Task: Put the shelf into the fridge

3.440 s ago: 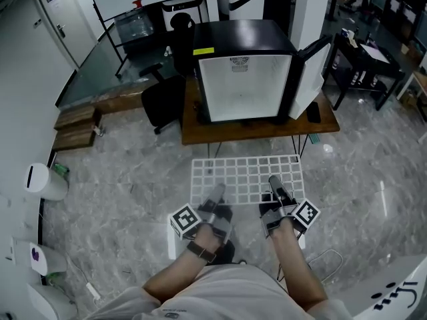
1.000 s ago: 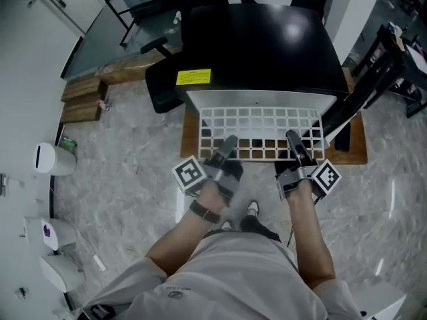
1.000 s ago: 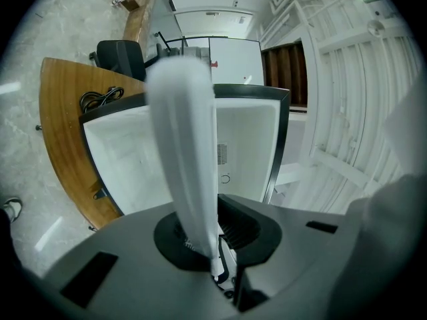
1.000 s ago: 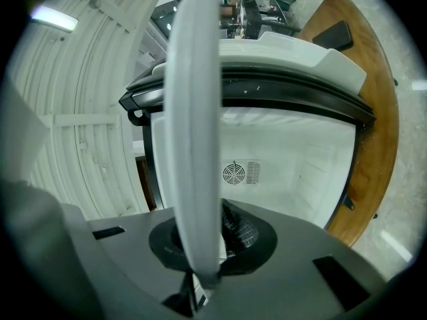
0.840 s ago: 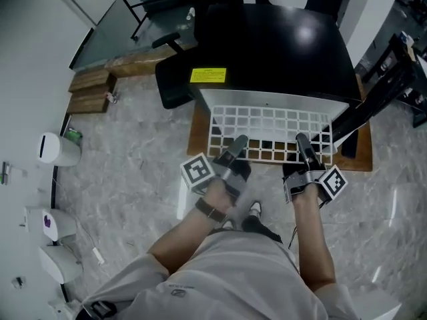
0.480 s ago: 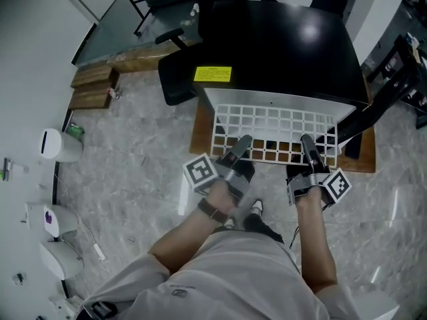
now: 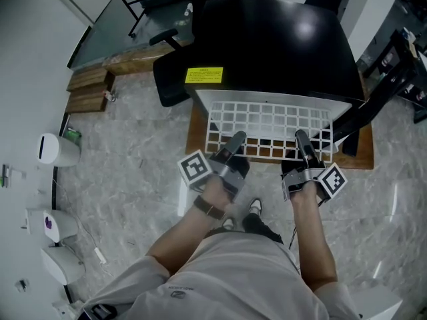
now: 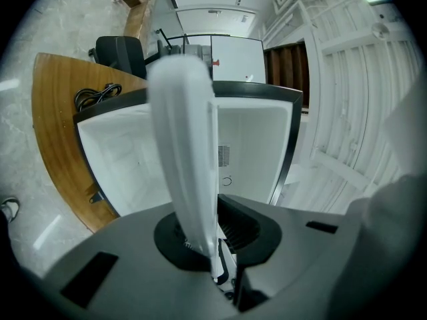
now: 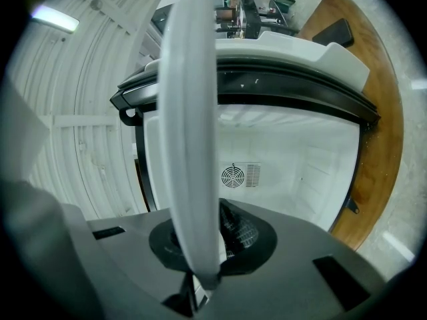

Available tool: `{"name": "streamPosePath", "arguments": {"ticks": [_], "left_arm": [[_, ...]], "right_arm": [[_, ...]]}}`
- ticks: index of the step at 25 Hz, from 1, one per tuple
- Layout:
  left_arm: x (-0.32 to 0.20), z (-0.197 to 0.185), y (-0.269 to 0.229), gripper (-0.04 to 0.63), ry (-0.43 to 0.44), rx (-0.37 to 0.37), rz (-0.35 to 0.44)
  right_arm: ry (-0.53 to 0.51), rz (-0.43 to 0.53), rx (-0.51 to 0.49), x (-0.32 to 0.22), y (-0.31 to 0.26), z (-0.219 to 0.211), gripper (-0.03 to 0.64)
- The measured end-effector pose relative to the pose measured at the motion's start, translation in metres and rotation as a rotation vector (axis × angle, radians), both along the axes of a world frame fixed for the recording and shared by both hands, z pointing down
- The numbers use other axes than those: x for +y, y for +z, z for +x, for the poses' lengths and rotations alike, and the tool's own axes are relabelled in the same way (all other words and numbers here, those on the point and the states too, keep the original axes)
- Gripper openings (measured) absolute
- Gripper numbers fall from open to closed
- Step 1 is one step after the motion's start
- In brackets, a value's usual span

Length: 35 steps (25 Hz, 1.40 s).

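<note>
**Ana:** While both tongs have hold of it, where exactly is the shelf?

**Ben:** It's held roughly flat above the front edge of the desk, with its far edge at the open mouth of the fridge. I can't tell whether it has crossed the lip. The left tongs are pinched tight on the near rail towards its left end. The right tongs are clamped the same way towards the right end.

**Ana:** So the step in hand is sliding it in?

**Ben:** I'd judge so. Hold it level and square to the opening, and push both hands forward evenly so neither far corner catches a side wall. Both side edges should land on supports at one height, or it will sit crooked.

**Ana:** And the door?

**Ben:** It's swung open over the desk's right edge, near the right tongs. That side has less room, so steer straight.
</note>
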<state>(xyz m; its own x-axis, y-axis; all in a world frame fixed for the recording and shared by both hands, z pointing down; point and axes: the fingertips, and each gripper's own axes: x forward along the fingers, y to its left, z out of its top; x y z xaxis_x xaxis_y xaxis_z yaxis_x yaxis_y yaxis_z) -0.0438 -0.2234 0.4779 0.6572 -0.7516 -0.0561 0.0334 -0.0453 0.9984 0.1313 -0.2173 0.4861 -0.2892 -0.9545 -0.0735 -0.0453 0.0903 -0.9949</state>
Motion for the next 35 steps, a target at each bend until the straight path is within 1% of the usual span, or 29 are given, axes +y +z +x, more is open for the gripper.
{"name": "streamPosePath", "arguments": {"ticks": [7,12,19,27,35], "left_arm": [[-0.003,-0.005,0.004,0.028,-0.014,-0.015,0.003],[-0.028,-0.001,0.004,0.028,-0.027,-0.022,-0.003],[-0.034,-0.002,0.004,0.028,-0.048,-0.026,-0.004],[-0.042,-0.001,0.004,0.028,-0.099,-0.034,0.006],[-0.062,0.000,0.001,0.028,-0.150,-0.028,0.014]], "right_arm": [[0.002,-0.009,-0.013,-0.003,0.003,-0.006,0.048],[0.006,-0.018,-0.010,-0.028,0.001,-0.001,0.048],[-0.001,-0.020,-0.010,-0.034,0.001,-0.001,0.048],[0.000,-0.016,0.001,-0.043,0.001,0.001,0.047],[0.001,-0.017,0.021,-0.064,-0.002,0.003,0.048]]}}
